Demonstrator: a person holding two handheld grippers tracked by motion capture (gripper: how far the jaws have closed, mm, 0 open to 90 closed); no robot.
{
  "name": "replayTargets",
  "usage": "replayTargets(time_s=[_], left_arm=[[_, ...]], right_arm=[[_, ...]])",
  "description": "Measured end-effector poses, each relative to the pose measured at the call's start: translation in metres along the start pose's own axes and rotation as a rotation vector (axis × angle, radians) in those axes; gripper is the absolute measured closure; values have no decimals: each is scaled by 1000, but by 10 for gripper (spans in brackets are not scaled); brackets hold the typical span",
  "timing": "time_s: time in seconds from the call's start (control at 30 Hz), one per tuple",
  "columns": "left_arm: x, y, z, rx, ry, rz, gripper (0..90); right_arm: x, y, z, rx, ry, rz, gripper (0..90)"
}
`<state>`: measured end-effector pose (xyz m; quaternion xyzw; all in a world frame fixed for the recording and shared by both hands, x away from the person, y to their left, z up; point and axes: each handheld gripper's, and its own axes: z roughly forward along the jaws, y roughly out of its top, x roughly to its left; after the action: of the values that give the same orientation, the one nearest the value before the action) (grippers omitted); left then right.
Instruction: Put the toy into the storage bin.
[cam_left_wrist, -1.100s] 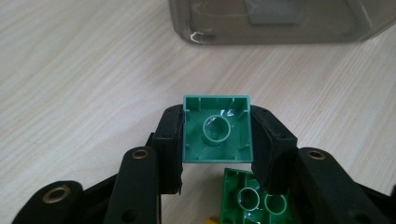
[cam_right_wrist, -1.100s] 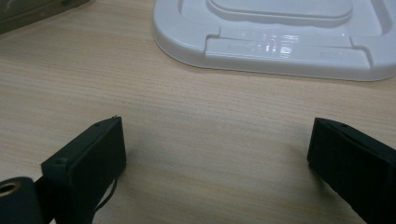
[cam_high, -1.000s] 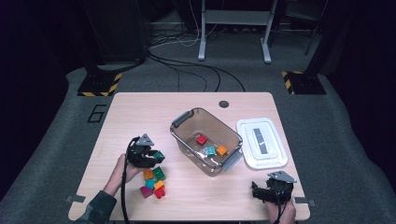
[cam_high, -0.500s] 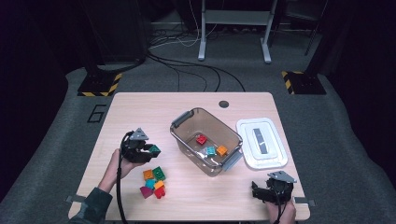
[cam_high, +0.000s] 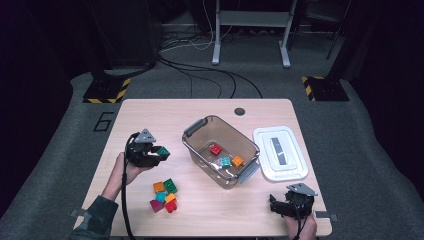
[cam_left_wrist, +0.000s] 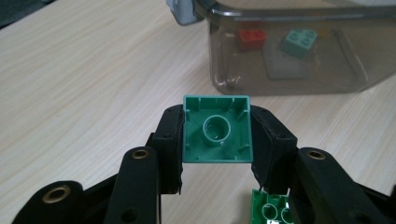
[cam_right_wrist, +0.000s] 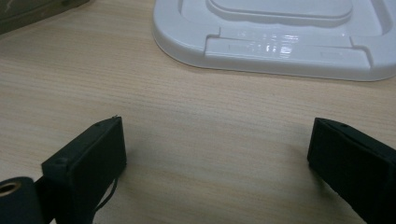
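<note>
- Left gripper (cam_high: 161, 152) is up off the table now, clamped on a teal-green brick (cam_high: 162, 151). A sec ago it was down at the loose brick pile (cam_high: 165, 195); it's since lifted clear and drifted up-table, away from the pile.
- Jaws haven't budged over that sec: same narrow pinch, brick squeezed between both pads.
- My read: pick is done, carry is under way. Next stop prob. the clear bin (cam_high: 196, 150), just to the gripper's right in high view, not yet over the rim.
- Bin holds 3 bricks: red (cam_high: 216, 149), teal (cam_high: 225, 161), orange (cam_high: 237, 161). About 5 remain in the pile, so plenty left to move.
- Right gripper (cam_high: 281, 206) hasn't moved: parked at the table's near right corner, jaws wide, nothing between them.
- Left gripper view gives what high view can't: brick (cam_left_wrist: 217, 135) is held underside toward cam, hollow tube visible, sides seated against the pads. Also another green brick (cam_left_wrist: 267, 210) below, and the bin wall (cam_left_wrist: 280, 79) dead ahead w/ red and teal bricks behind it.
- Right gripper view: bare wood between the jaws, white lid (cam_right_wrist: 280, 42) edge just ahead, not touching.
- High view alone shows the overall layout: lid (cam_high: 280, 152) right of the bin, pile below the left gripper.
</note>
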<state>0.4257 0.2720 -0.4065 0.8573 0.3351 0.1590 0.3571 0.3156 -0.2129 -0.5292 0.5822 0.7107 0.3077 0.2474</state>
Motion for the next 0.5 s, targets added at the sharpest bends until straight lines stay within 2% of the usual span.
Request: replayTargets(time_s=[0.5], left_arm=[[4,33,-26,-48,42,43,586]], right_arm=[[0,0,0,0,0,0,35]])
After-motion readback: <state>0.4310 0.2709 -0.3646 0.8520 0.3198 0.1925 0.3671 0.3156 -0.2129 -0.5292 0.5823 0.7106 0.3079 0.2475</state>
